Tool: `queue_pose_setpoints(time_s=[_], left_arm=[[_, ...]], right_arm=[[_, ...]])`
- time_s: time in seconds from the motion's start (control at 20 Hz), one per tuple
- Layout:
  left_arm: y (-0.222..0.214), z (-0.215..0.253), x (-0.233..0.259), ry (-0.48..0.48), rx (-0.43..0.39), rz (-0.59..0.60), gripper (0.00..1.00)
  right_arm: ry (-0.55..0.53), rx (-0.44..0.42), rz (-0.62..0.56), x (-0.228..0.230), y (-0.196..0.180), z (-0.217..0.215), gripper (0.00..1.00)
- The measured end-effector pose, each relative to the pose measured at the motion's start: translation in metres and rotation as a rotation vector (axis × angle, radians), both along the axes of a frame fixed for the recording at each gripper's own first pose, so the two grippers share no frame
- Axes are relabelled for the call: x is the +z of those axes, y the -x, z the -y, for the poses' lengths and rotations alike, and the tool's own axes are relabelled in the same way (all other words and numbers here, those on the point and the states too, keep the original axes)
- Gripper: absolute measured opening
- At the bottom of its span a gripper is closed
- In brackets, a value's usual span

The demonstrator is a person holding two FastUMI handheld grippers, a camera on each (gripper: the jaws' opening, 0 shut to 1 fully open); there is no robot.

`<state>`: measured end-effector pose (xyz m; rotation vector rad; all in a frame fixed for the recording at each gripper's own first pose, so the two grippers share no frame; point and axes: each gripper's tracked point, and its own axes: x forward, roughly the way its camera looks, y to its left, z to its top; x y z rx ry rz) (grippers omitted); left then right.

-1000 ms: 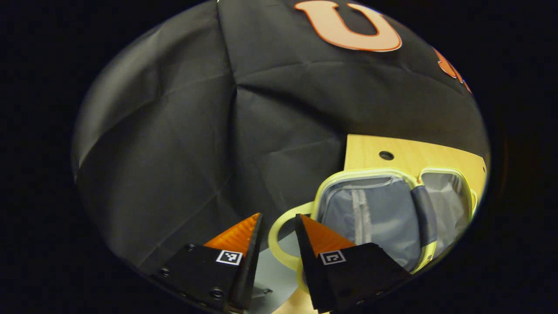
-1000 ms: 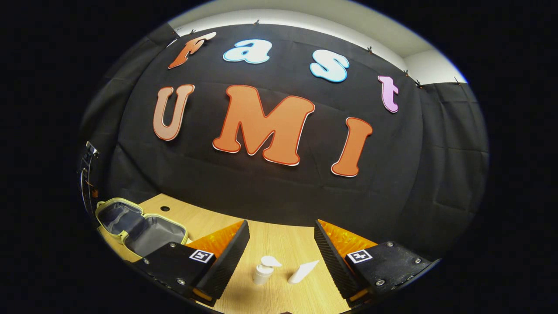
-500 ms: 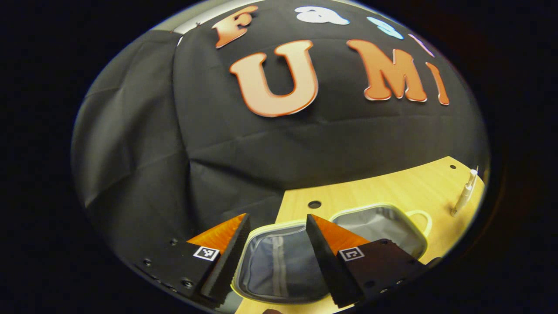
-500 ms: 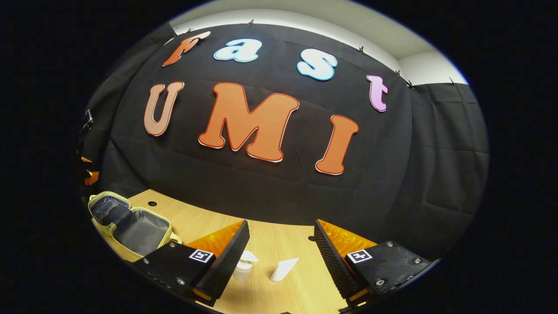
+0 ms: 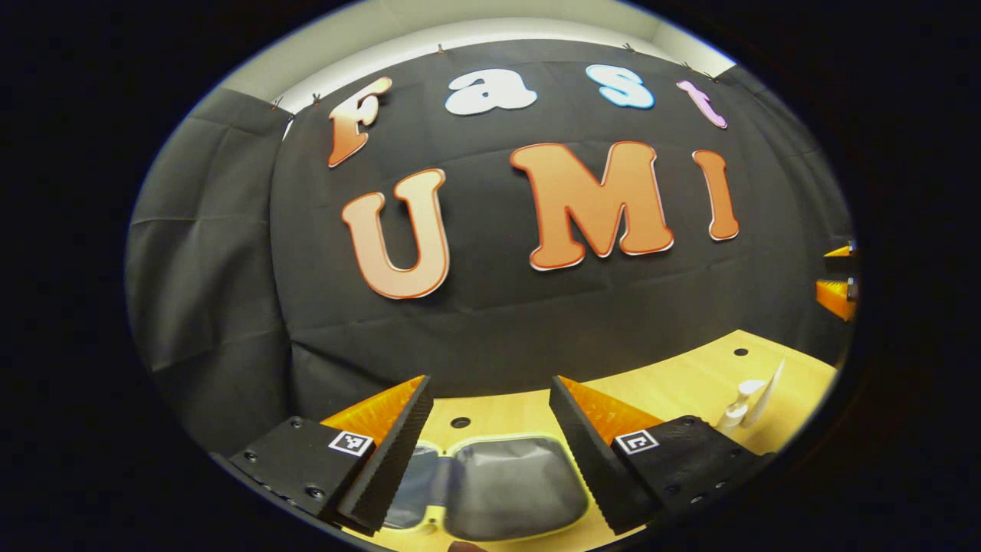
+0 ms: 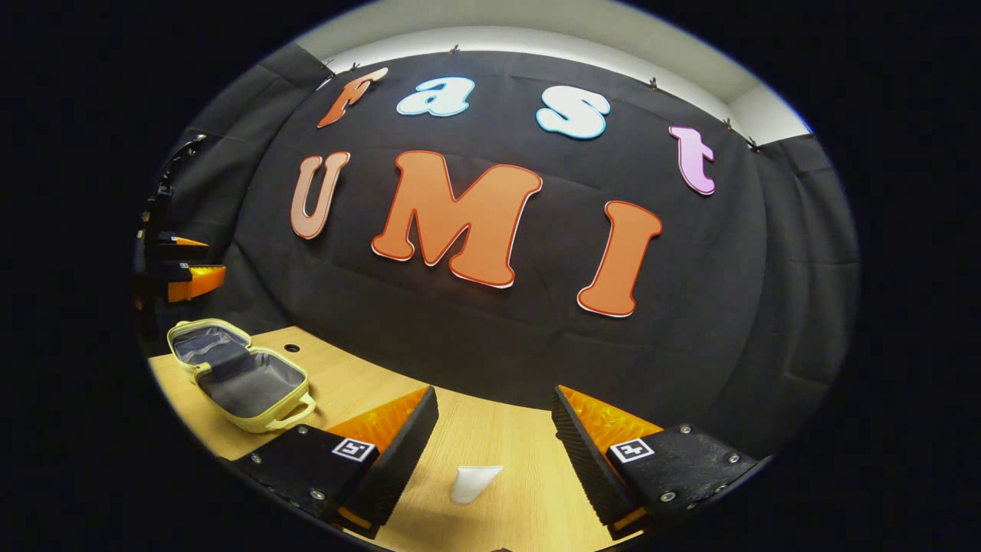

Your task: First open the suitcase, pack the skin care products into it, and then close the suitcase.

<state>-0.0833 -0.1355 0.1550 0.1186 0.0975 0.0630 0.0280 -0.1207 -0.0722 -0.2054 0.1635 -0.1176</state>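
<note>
Near the tabletop's left edge — yellow-trimmed grey fabric suitcase (image 6: 239,376) now lies open.
Left gripper (image 5: 490,452) has swung up over it, jaws spread; right gripper (image 6: 494,452), spread too, nears white tube (image 6: 474,483) — packing next.

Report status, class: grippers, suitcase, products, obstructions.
Left gripper open, above open suitcase. Right gripper open, white tube on table between its fingers, untouched. Pump bottle not packed. Nothing obstructing.
</note>
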Motion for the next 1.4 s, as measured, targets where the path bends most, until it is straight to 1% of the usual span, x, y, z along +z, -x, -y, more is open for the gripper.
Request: queue_pose_setpoints(time_s=[0.1,0.2,0.3,0.45,0.55,0.75,0.9,1.0,1.25,1.4], left_arm=[[0.003,0.039,0.012,0.016,-0.027,0.018,0.99],[0.004,0.084,0.022,0.039,-0.057,0.047,0.99],[0.005,0.130,0.024,0.082,-0.095,0.046,1.00],[0.004,0.177,0.022,0.129,-0.151,0.045,0.99],[0.005,0.201,0.015,0.144,-0.191,0.031,0.99],[0.007,0.231,-0.013,0.105,-0.248,-0.019,1.00],[0.007,0.248,-0.043,0.112,-0.283,-0.086,0.99],[0.008,0.257,-0.060,0.100,-0.303,-0.123,0.99],[0.006,0.285,-0.115,0.083,-0.365,-0.244,0.99],[0.003,0.302,-0.150,0.076,-0.397,-0.308,0.99]], right_arm=[[-0.015,0.021,0.008,-0.001,-0.001,0.011,0.95],[-0.024,0.025,0.007,-0.007,0.001,0.023,0.95],[-0.035,0.014,-0.004,-0.015,0.003,0.037,0.95],[-0.067,0.006,-0.026,-0.027,0.007,0.046,0.96],[-0.047,0.003,-0.034,-0.032,0.010,0.050,0.96],[-0.073,-0.014,-0.069,-0.052,0.012,0.056,0.95],[-0.071,-0.016,-0.112,-0.073,0.013,0.056,0.95],[-0.086,-0.008,-0.144,-0.088,0.014,0.055,0.96],[-0.114,0.008,-0.245,-0.137,0.011,0.049,0.96],[-0.161,0.013,-0.325,-0.172,0.009,0.045,0.96]])
